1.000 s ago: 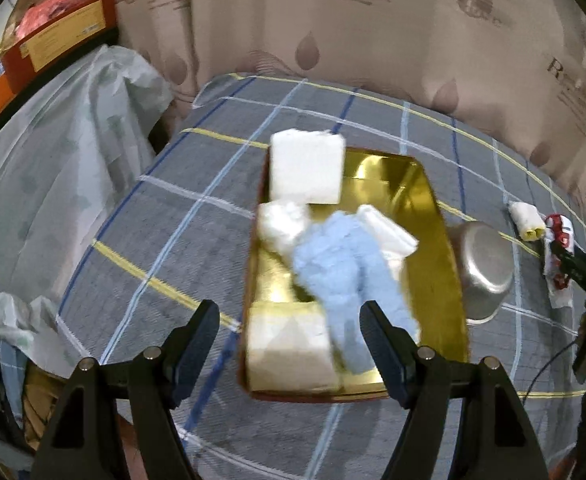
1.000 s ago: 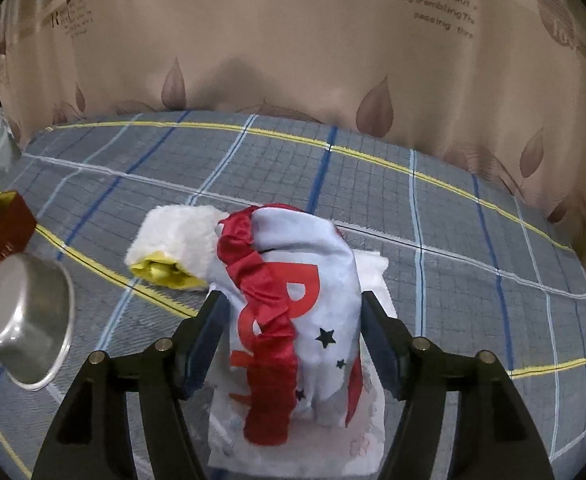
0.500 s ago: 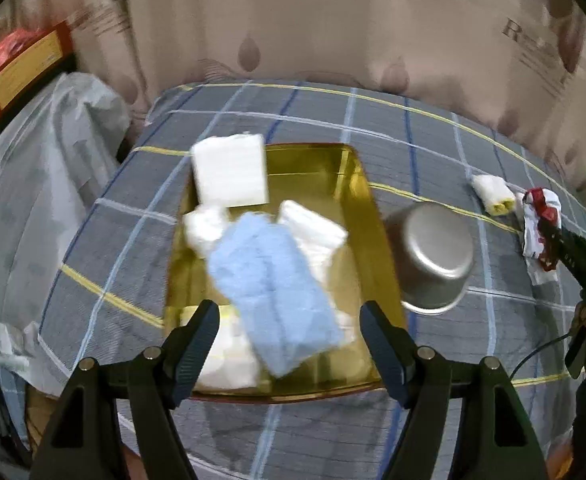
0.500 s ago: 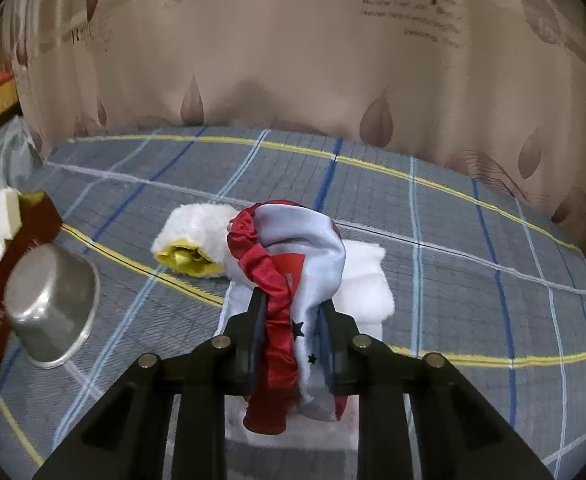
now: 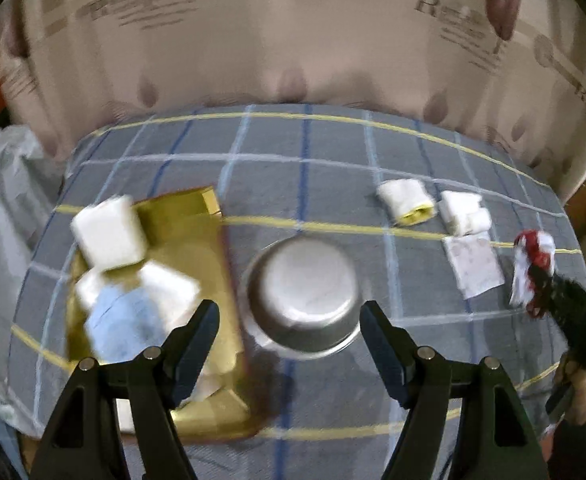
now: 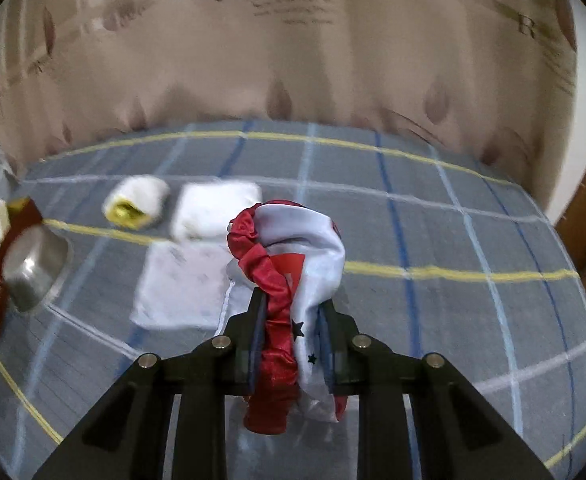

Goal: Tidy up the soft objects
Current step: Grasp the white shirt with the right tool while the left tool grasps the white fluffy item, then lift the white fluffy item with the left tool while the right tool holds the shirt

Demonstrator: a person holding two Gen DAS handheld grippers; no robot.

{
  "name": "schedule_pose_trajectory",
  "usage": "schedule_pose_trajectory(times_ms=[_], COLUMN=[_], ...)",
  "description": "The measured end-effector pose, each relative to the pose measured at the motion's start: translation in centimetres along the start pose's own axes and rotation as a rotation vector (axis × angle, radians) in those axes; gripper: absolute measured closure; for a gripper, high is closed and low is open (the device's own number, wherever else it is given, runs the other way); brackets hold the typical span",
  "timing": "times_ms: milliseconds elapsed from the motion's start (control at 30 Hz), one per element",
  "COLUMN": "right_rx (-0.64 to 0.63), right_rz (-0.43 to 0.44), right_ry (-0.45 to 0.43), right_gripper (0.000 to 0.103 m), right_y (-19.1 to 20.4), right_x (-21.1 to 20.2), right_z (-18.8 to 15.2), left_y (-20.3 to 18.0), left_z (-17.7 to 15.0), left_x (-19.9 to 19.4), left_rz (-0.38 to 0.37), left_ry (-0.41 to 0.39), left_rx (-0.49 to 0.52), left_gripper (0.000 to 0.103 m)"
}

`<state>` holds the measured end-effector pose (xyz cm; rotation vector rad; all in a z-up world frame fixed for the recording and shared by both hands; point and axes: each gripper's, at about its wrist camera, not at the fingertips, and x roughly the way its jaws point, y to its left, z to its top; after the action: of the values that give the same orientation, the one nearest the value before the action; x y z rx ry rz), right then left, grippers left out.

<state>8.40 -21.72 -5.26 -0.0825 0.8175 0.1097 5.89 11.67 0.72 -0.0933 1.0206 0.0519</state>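
My right gripper [image 6: 291, 316] is shut on a red and white satin cloth with black stars [image 6: 293, 248], lifted off the checked bedspread. The same cloth [image 5: 533, 256] shows at the far right of the left wrist view, in that gripper. My left gripper [image 5: 289, 316] stands open above a steel bowl [image 5: 303, 294], nothing between its fingers. A gold tray [image 5: 197, 240] to the left holds white folded pieces [image 5: 107, 236] and a light blue fluffy cloth [image 5: 129, 328]. On the bedspread lie a white and yellow roll [image 6: 137, 202], a folded white towel [image 6: 217, 210] and a flat white cloth [image 6: 181, 284].
A curtain with leaf print and lettering [image 6: 293, 60] hangs behind the bed. Clear plastic sheeting [image 5: 1, 200] covers things at the left. A person's hand [image 5: 573, 376] grips the right tool at the picture's right edge. The steel bowl [image 6: 33, 268] sits beside the tray's dark red rim [image 6: 9, 260].
The right gripper closed on the red and white cloth and lifted it off the flat white cloth. The left gripper swung right, from over the gold tray to over the steel bowl.
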Motion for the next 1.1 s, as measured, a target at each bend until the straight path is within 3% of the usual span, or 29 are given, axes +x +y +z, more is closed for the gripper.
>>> schedule_pose_trajectory(times_ms=[100, 333, 467, 633, 800, 1100], right_rx=[-0.006, 0.056, 0.08, 0.099, 0.125, 0.133], right_rz=[-0.042, -0.046, -0.036, -0.014, 0.017, 0.025], right_ry=[0.014, 0.051, 0.05, 0.058, 0.068, 0.07], right_gripper=[0.081, 0.081, 0.081, 0.08, 0.078, 0.077], right_y=[-1.0, -3.1, -3.5, -3.8, -4.3, -4.5], right_x=[0.2, 1.3, 1.9, 2.1, 2.4, 2.4], right_z=[-1.0, -2.6, -3.2, -3.4, -3.3, -3.4], left_y=[-2.6, -8.7, -11.3, -13.6, -14.8, -13.7], left_z=[1.6, 5.8, 8.4, 10.0, 10.9, 10.8], left_x=[1.3, 4.2, 7.5, 11.5, 14.2, 18.6], left_rz=[-0.025, -0.087, -0.125, -0.08, -0.091, -0.001], left_ry=[0.015, 0.027, 0.081, 0.137, 0.149, 0.186], left_rx=[0.014, 0.041, 0.037, 0.036, 0.002, -0.092], left_gripper=[0.028, 0.028, 0.028, 0.028, 0.028, 0.028])
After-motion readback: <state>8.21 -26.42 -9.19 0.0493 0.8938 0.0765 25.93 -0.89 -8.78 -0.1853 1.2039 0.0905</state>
